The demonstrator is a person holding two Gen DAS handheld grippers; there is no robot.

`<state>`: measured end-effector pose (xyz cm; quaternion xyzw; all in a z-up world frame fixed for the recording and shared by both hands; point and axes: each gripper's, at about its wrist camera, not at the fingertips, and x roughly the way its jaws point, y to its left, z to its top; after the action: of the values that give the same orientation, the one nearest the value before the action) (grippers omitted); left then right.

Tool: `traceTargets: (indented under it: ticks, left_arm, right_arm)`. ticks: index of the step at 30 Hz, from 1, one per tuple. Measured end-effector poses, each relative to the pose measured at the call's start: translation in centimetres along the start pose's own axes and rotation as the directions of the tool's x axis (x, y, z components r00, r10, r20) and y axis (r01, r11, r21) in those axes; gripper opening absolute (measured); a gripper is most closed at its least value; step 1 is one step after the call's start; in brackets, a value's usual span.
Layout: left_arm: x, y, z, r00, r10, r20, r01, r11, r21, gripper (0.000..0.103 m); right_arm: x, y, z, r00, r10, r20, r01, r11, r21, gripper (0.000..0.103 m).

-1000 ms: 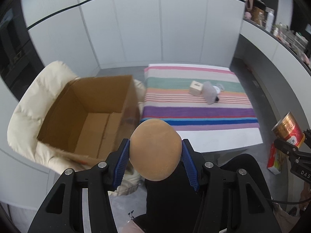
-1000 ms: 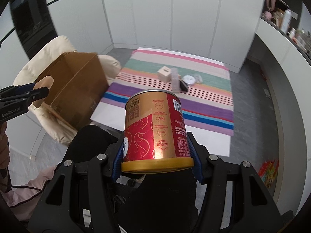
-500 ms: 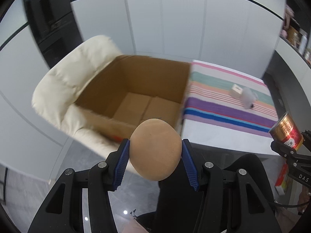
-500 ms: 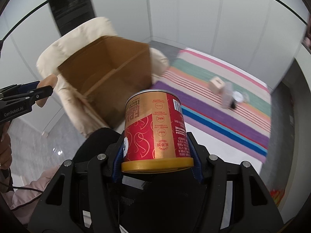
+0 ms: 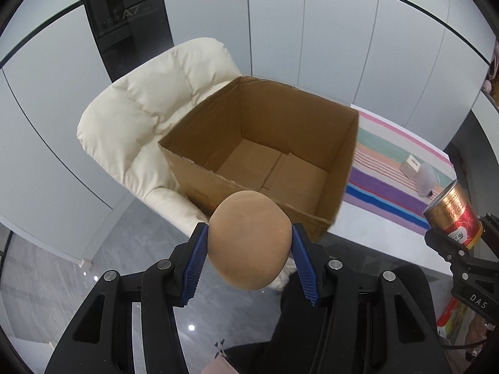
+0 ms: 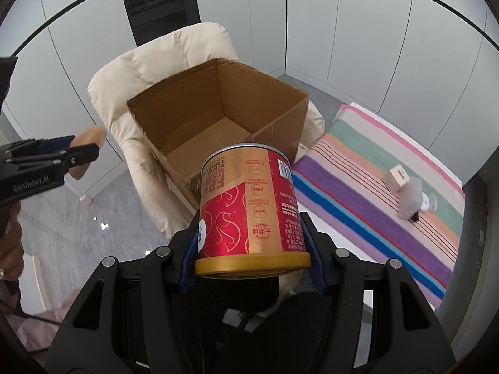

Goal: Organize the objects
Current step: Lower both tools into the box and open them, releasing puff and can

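My left gripper point(image 5: 249, 243) is shut on a tan egg-shaped ball point(image 5: 249, 240), held just in front of an open, empty cardboard box point(image 5: 268, 159). The ball and left gripper also show at the left of the right wrist view point(image 6: 84, 152). My right gripper point(image 6: 252, 240) is shut on a red and gold can point(image 6: 249, 205), held upside down in front of the box point(image 6: 218, 118). The can also shows at the right edge of the left wrist view point(image 5: 452, 215).
The box rests on a cream padded armchair point(image 5: 140, 118). To the right a table with a striped cloth point(image 6: 389, 187) holds a small beige box point(image 6: 397, 178), a translucent bottle point(image 6: 410, 199) and small items. Grey floor lies below.
Both grippers have swung left, away from the striped table and toward the box. The box now sits centred ahead of both, and closer. Both holds are unchanged.
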<state>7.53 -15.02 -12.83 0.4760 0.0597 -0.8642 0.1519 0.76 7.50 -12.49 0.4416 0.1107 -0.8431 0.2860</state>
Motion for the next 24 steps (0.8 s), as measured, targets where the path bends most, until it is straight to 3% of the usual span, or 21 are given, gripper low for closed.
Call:
traceTargets:
  ticks: [7, 11, 15, 24]
  left_arm:
    - [4.2, 0.9, 3.8, 1.000, -0.019, -0.009, 0.018, 0.999, -0.040, 0.054]
    - [7.1, 1.1, 6.0, 0.997, -0.069, -0.035, 0.065, 0.994, -0.088, 0.054]
    - [9.3, 1.1, 8.0, 0.999, -0.024, -0.033, 0.020, 0.994, -0.111, 0.054]
    - [12.6, 1.2, 12.4, 1.000, 0.008, -0.013, -0.010, 0.991, -0.132, 0.054]
  right_arm:
    - [3.8, 0.8, 4.0, 1.000, 0.024, -0.008, -0.024, 1.000, -0.004, 0.059]
    - [6.4, 1.4, 6.6, 1.000, 0.003, -0.016, -0.003, 1.000, -0.024, 0.059]
    - [8.9, 1.7, 8.8, 1.000, 0.009, -0.028, -0.010, 0.999, -0.032, 0.059]
    - [14.0, 1.4, 12.2, 0.997, 0.000, -0.071, -0.002, 1.000, -0.030, 0.059]
